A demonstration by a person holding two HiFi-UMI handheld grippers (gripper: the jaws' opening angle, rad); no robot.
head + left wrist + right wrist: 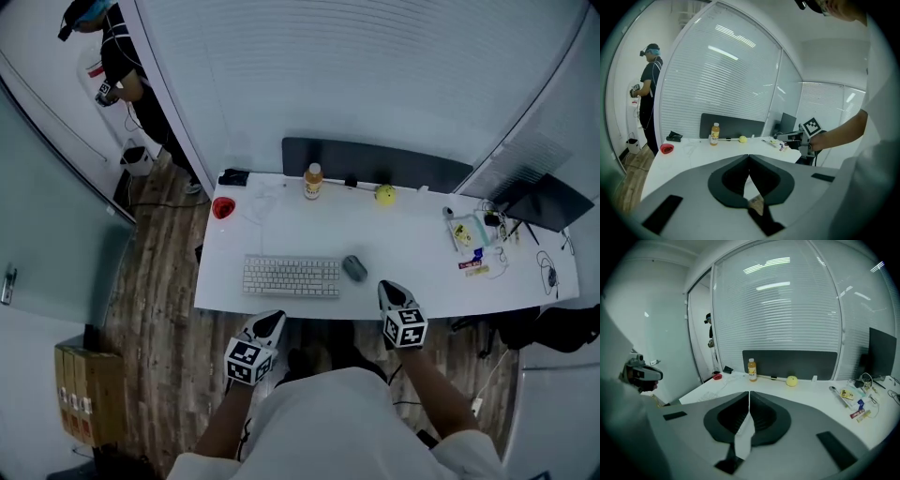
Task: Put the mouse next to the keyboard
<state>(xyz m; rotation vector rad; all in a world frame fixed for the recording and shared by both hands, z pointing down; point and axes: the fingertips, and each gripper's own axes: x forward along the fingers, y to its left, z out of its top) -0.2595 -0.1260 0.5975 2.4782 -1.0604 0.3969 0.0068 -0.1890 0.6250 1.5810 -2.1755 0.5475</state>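
Observation:
A white keyboard (291, 277) lies near the front edge of the white desk (412, 253). The grey mouse (354, 268) sits just to its right, a small gap apart. My left gripper (274, 319) hovers off the desk's front edge below the keyboard, its jaws shut with nothing between them (749, 157). Further right, my right gripper (391, 287) is over the front edge, below and right of the mouse, also shut on nothing (749, 394). Neither gripper view shows the mouse or the keyboard; my own jaws hide them.
An orange drink bottle (312, 181), a yellow ball (385, 194), a red object (222, 207) and a black item (233, 176) stand along the back by a dark panel (375, 164). Small clutter and cables (473, 244) lie at right. A person (117, 66) stands far left.

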